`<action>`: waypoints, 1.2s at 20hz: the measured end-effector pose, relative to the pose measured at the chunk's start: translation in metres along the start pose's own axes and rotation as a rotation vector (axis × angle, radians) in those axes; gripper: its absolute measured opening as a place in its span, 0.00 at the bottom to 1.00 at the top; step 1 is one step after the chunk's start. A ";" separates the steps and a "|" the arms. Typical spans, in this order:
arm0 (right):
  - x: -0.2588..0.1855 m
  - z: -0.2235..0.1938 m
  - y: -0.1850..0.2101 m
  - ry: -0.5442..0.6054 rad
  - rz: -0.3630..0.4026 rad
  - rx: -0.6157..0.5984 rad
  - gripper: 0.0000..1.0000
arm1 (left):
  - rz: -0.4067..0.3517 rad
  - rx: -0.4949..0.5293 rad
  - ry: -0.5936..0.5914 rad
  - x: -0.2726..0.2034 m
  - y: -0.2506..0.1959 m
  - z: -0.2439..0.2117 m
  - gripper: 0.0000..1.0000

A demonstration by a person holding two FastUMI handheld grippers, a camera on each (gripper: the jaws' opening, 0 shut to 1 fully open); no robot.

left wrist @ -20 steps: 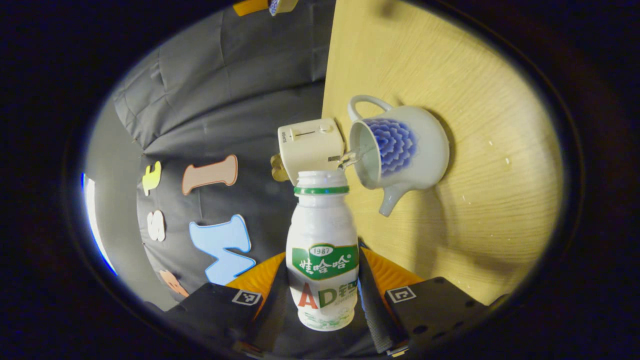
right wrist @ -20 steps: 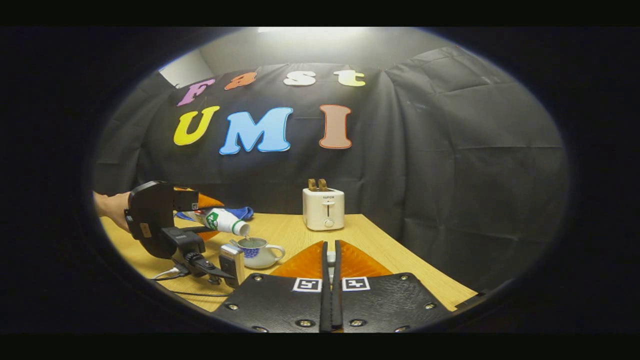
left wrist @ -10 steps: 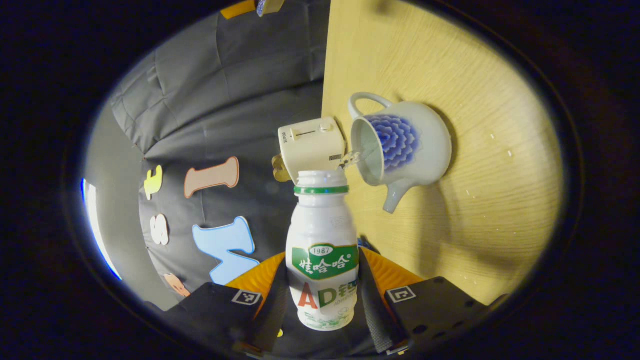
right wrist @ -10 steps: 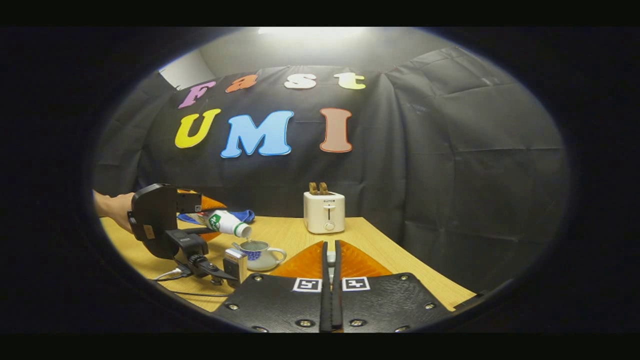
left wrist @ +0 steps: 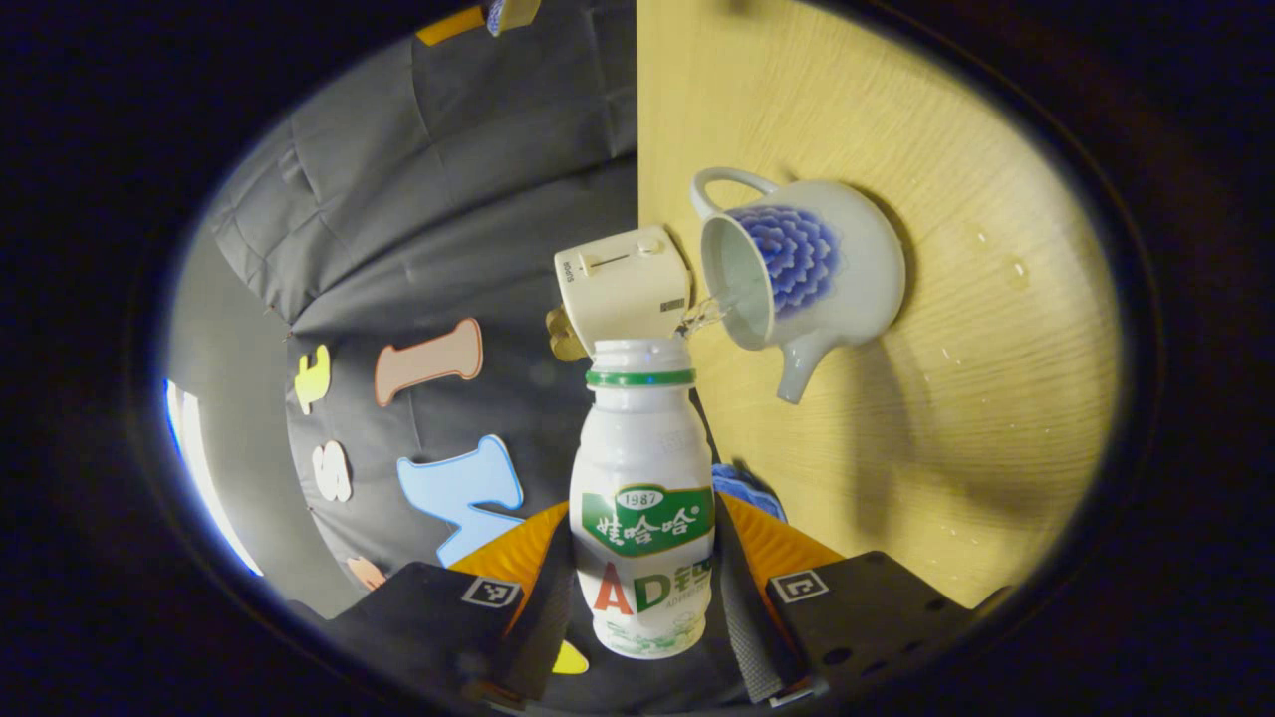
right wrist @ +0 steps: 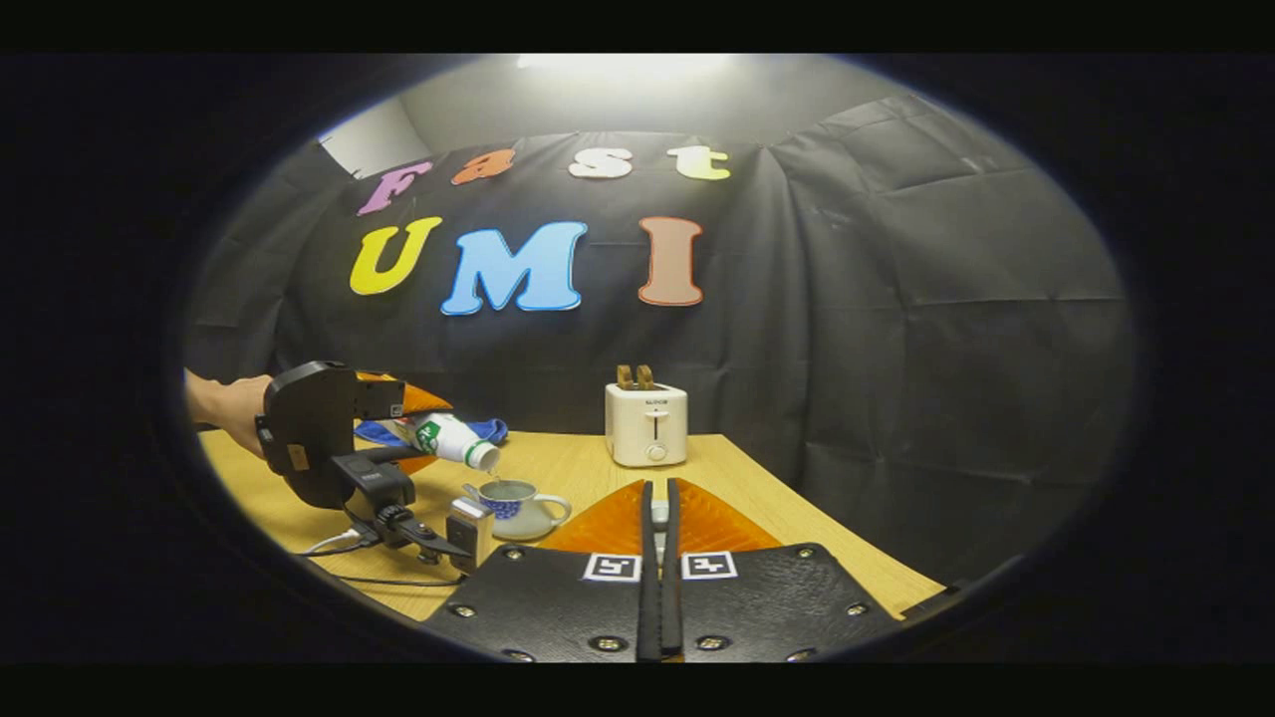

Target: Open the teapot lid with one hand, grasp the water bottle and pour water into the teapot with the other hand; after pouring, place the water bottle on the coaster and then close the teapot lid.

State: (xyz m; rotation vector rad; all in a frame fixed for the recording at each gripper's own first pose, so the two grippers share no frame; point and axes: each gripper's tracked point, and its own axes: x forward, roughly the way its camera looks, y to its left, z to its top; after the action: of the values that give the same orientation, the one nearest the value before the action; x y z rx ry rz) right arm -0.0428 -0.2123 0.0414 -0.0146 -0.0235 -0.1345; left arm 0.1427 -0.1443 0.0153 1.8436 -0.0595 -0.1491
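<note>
The left hand-held gripper (left wrist: 642, 573) clamps a water bottle (left wrist: 642, 498) between both fingers, tipped on its side. The bottle is white plastic with a green neck ring, cap off. Its green label band bears "1987" and Chinese characters, with "AD" in large letters below. A thin stream runs from its mouth into the teapot (left wrist: 802, 269), white with a blue petal pattern, lid off, standing near the middle of the worktop (left wrist: 946, 398). The right gripper view takes in the hand (right wrist: 234, 408) holding that gripper. The right hand-held gripper (right wrist: 657, 528) has its fingers pressed together; I cannot tell whether anything sits between them. A white toaster (right wrist: 646, 423) stands at the far edge.
</note>
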 end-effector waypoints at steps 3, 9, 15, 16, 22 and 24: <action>0.001 -0.003 0.000 0.013 0.001 -0.009 0.00 | 0.007 0.018 0.001 0.000 0.003 -0.001 0.76; 0.002 -0.006 0.000 0.028 0.000 -0.005 0.00 | 0.015 0.042 0.002 0.001 0.006 -0.002 0.76; 0.002 -0.007 0.001 0.029 0.003 -0.004 0.00 | 0.016 0.073 -0.006 0.001 0.009 0.001 0.76; 0.002 -0.007 0.001 0.028 0.002 -0.006 0.00 | 0.017 0.080 -0.006 0.001 0.009 0.001 0.76; 0.002 -0.007 0.002 0.030 0.006 -0.007 0.00 | 0.031 0.127 -0.012 0.000 0.014 0.005 0.76; 0.002 -0.007 0.001 0.029 0.004 -0.006 0.00 | 0.042 0.164 -0.014 0.001 0.019 0.008 0.74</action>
State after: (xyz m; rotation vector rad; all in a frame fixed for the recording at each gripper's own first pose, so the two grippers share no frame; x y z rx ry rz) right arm -0.0406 -0.2118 0.0344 -0.0186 0.0060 -0.1311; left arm 0.1434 -0.1576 0.0308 2.0031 -0.1230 -0.1309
